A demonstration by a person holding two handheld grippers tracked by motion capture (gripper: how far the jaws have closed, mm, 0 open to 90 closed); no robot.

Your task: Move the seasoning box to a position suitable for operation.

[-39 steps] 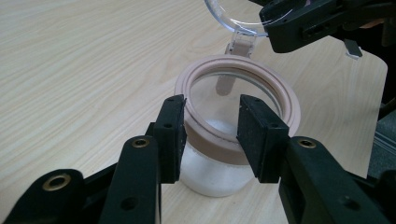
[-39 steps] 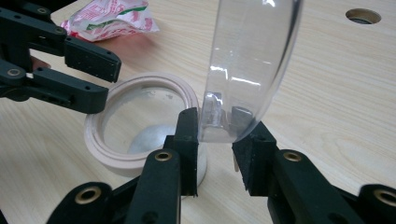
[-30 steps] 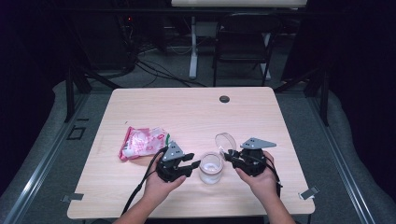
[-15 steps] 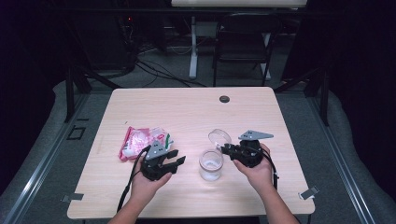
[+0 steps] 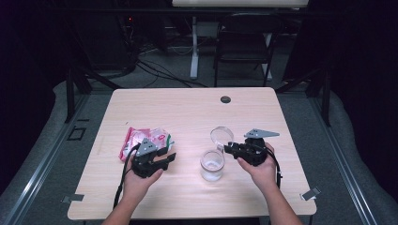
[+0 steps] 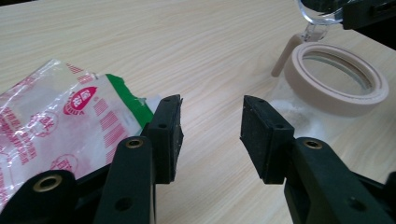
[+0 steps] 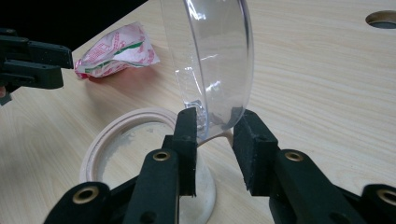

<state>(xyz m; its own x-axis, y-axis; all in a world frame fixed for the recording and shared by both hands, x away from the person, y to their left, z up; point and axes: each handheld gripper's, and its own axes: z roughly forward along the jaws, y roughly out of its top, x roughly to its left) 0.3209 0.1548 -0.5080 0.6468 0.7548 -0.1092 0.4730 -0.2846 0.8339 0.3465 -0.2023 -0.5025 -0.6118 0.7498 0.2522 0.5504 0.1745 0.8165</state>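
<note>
Jar (image 5: 212, 164) stands open near the front edge of the table (image 5: 187, 108); cream sealing ring on its mouth, a little white powder inside. The clear hinged lid (image 7: 212, 60) is swung up behind the jar, and the right gripper (image 7: 215, 122) is clamped on the lid's lower edge, holding it back. Opening step judged done.

Left gripper (image 6: 210, 123) hangs with jaws apart and nothing between them, just right of the red-and-white packet (image 6: 65, 121), which lies flat on the table left of the jar. Packet's torn green corner points toward the jar. Left to do, by my reading: pick up the packet, tip contents into jar, shut lid.

Versus 1.0 s ago: left gripper was at the jar's side; it has since drawn away leftward to the packet. Lid stands tilted farther back. Jar and packet unmoved.
</note>
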